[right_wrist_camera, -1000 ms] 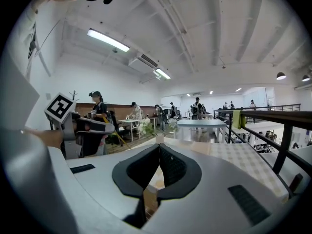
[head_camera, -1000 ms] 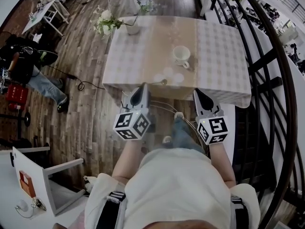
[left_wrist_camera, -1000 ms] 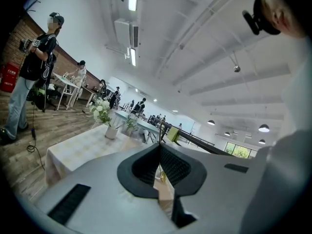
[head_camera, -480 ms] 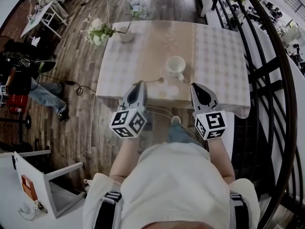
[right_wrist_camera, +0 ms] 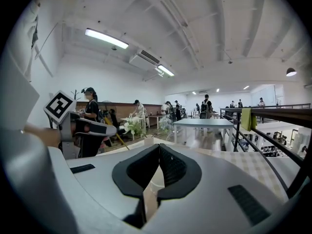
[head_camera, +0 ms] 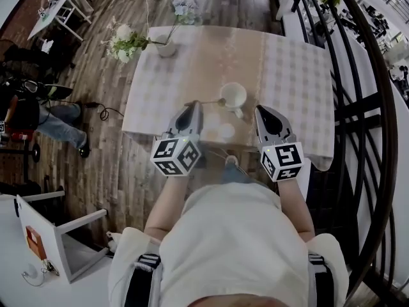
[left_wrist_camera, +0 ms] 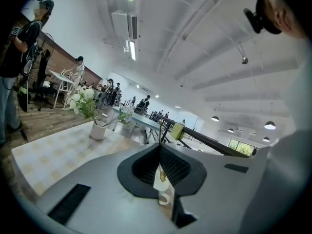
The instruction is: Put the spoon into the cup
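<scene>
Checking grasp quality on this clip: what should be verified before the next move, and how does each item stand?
1. Left gripper shut on the spoon: ok, the handle is pinched at the jaw tips.
2. Spoon in the cup: not ok, the bowl is only at the cup's left side.
3. Cup upright with its opening free: ok.
4. Right gripper clear of the cup: ok, it is shut on nothing and sits to the cup's right.
5. Vase out of the path: ok, it stands at the far corner.
6. Grip firm enough to tilt the spoon: cannot tell.
</scene>
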Demonstrator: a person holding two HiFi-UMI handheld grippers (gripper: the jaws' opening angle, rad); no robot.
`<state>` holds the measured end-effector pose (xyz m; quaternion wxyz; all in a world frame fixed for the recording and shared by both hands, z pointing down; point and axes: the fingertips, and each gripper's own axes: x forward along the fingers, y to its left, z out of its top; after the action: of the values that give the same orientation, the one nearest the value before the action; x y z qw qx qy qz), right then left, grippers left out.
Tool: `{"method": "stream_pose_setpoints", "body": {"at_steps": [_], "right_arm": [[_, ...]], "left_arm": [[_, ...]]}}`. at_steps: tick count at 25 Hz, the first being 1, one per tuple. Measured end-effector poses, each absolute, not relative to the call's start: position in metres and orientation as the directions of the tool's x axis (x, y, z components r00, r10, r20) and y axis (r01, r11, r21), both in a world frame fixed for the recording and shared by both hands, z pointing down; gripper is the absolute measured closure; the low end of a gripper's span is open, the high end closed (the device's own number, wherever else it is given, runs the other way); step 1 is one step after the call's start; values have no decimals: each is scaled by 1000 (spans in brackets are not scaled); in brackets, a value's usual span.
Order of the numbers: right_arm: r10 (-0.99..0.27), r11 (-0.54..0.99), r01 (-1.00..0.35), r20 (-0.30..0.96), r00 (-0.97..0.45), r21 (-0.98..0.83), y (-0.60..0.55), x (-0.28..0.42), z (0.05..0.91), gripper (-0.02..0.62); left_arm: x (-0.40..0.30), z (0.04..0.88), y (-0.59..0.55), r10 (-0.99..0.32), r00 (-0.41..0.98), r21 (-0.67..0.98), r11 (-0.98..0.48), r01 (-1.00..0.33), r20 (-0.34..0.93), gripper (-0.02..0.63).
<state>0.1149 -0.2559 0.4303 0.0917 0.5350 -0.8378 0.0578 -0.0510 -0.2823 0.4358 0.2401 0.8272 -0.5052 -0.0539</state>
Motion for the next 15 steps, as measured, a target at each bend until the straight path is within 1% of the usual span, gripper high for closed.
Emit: {"method": "stream_pose_setpoints", "body": {"at_steps": [15], "right_arm": [[-847, 460, -886, 276, -455, -48, -299, 129, 464, 595]], "left_arm": [[-19, 482, -319, -845, 469, 454, -322, -831, 258, 601]]}}
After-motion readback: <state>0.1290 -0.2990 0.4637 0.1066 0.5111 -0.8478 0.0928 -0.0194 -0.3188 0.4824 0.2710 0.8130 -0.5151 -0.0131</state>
